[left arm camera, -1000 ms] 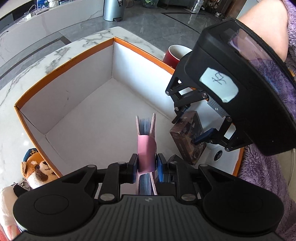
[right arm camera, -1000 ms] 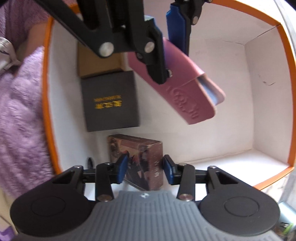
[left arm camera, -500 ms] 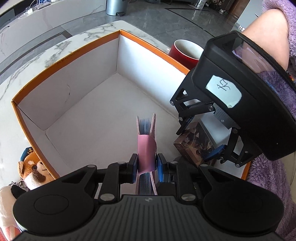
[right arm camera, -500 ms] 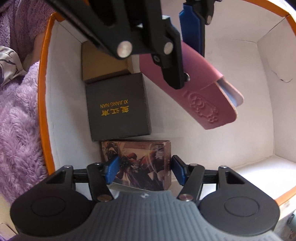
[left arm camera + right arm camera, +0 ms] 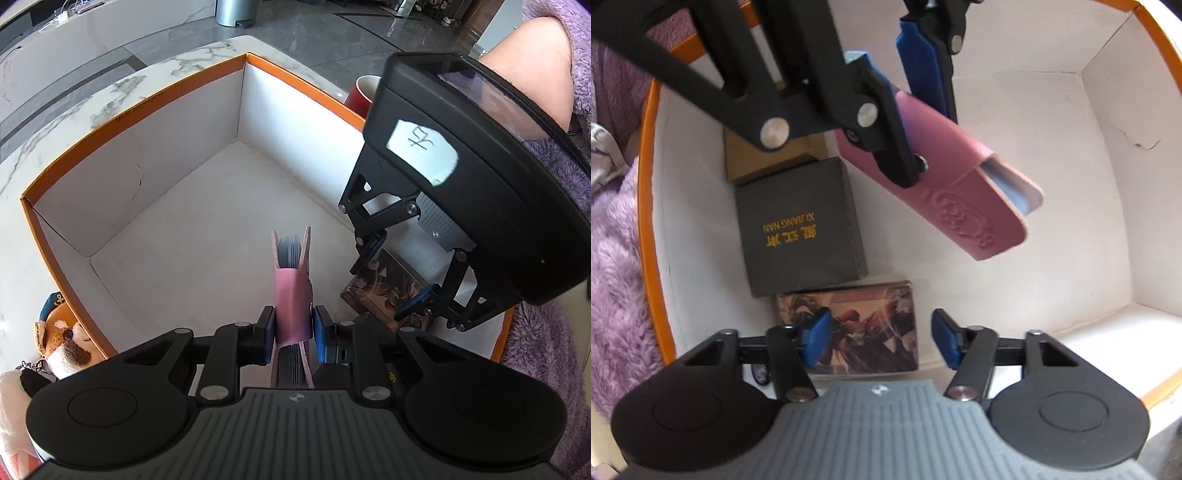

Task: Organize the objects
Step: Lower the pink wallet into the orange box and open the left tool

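My left gripper [image 5: 293,328] is shut on a pink card holder [image 5: 292,295] full of grey cards, held above the floor of an orange-rimmed white box [image 5: 155,206]. The card holder also shows in the right wrist view [image 5: 956,184]. My right gripper [image 5: 881,341] is open and empty, raised just above a picture-printed card box [image 5: 871,325] that lies on the box floor. That card box also shows in the left wrist view [image 5: 388,291], under the right gripper [image 5: 389,282].
A dark grey box with gold lettering [image 5: 799,229] and a brown box [image 5: 764,162] lie along the box wall next to the card box. A red mug [image 5: 364,94] stands outside the box. Plush toys [image 5: 66,343] lie outside its left edge.
My right gripper has opened wider and lifted off the picture-printed card box, which now lies flat on the box floor. My left gripper keeps its hold on the pink card holder.
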`<state>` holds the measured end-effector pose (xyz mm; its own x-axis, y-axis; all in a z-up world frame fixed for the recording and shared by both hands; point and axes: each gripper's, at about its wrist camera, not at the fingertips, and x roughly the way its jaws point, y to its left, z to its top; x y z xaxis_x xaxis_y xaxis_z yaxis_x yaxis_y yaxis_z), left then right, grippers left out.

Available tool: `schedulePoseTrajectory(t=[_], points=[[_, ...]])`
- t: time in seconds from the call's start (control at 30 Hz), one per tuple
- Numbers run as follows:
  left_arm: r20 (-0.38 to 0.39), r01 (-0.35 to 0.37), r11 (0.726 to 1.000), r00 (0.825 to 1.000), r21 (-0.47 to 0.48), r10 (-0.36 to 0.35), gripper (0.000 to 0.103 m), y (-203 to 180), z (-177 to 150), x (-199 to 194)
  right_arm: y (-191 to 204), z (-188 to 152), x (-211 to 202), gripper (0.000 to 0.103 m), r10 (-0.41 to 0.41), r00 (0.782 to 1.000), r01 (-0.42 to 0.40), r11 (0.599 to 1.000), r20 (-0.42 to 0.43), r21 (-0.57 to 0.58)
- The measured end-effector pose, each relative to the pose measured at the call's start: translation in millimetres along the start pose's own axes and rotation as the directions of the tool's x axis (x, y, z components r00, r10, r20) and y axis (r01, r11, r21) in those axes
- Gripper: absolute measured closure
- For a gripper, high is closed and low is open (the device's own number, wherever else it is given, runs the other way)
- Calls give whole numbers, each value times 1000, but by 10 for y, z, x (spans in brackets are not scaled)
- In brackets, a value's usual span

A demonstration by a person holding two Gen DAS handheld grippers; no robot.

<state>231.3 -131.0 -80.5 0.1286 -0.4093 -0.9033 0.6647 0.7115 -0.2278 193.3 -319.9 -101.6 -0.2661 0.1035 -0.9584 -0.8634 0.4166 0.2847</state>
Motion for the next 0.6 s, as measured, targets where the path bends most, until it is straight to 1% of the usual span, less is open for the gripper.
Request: schedulePoseTrajectory(t=[0.07,0.1,0.2,0.3,0.37,0.47,0.57,0.6], points=[[-5,0,1000,1000,6,0,78,-2,6,21,35,-5,0,55,10,1000,-10,999,1,-34],[-7,0,1000,1000,12,0,78,-9,7,28,59,-6,-5,58,10,1000,-10,999,6,-52],[-14,-7,999,1000,49,8,78,-47,16,48,143,-3,-7,58,-8,1000,8,993,0,-115],[-28,-15,995,999,99,17,78,-73,32,49,126,-6,-6,58,-18,1000,18,996,2,-91],[-39,-28,986,999,166,35,78,-112,30,41,103,-42,-60,59,-51,998,53,997,36,-59],[-60,-66,953,994,294,87,78,-199,15,50,53,-115,-167,58,-100,991,100,995,93,6],[-66,-117,889,985,443,162,78,-295,-48,114,18,-148,-204,58,-171,980,166,985,104,53],[-58,-129,869,982,477,178,78,-320,-61,121,12,-150,-205,58,-193,976,188,980,102,62]])
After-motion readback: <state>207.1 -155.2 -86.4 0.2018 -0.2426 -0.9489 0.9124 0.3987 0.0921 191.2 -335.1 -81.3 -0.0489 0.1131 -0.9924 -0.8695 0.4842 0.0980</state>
